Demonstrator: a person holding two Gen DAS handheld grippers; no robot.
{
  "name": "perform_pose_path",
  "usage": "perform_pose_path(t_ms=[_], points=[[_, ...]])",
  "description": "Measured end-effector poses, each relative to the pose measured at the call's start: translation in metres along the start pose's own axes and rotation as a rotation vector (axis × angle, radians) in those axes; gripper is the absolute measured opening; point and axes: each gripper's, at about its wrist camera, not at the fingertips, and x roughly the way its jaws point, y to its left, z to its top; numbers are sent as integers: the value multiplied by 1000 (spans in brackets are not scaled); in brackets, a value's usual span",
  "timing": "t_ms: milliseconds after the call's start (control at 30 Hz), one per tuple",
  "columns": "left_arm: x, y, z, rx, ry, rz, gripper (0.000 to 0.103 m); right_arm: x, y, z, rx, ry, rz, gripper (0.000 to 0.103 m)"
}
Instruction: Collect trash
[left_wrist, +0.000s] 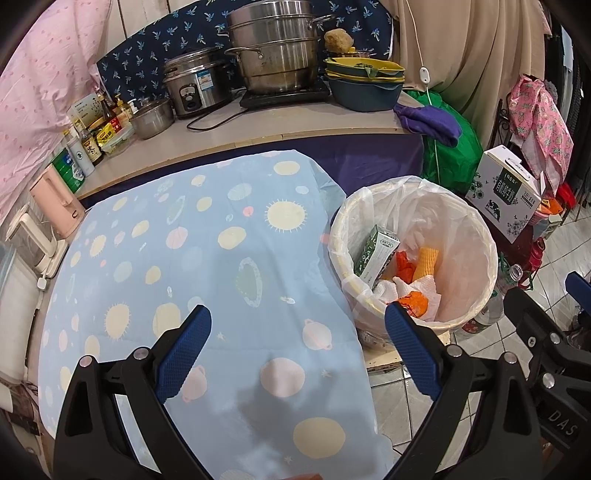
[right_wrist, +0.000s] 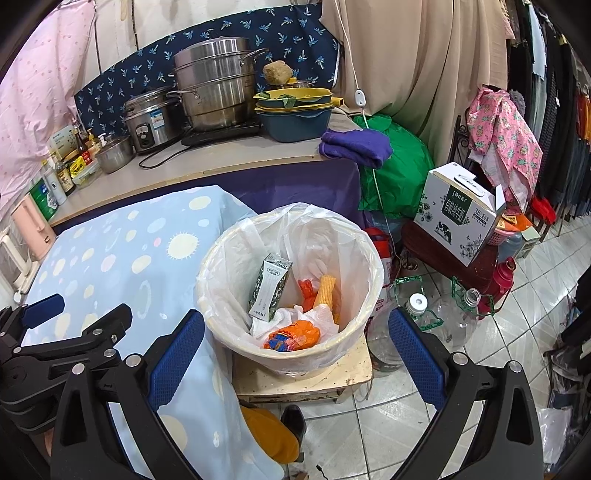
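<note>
A white bin (left_wrist: 480, 236) (right_wrist: 221, 258) lined with a clear plastic bag stands on a low wooden stool (right_wrist: 351, 373) right of the table. Inside lie a green and white milk carton (left_wrist: 375, 254) (right_wrist: 270, 291), a yellow foam net (left_wrist: 425, 262) (right_wrist: 325, 290), white tissue (left_wrist: 424, 291) (right_wrist: 317, 315) and an orange wrapper (left_wrist: 415, 301) (right_wrist: 291, 334). My left gripper (left_wrist: 297, 321) hangs open over the table's right side, empty. My right gripper (right_wrist: 295, 325) is open just in front of the bin, nothing between its fingers.
A blue cloth with suns and planets (left_wrist: 184, 258) (right_wrist: 122, 251) covers the table. Behind runs a counter (left_wrist: 258, 125) with pots, a rice cooker and bottles. Empty plastic bottles (right_wrist: 443, 317), a milk box (right_wrist: 458, 214) and a green bag (right_wrist: 395, 166) crowd the tiled floor.
</note>
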Motion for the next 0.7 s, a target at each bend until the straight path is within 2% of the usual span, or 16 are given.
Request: perform_pose_path(t_ms=[700], points=[[2,-2,-2,-6,13,2,91,2,-5,-1,6,6,-3,96]])
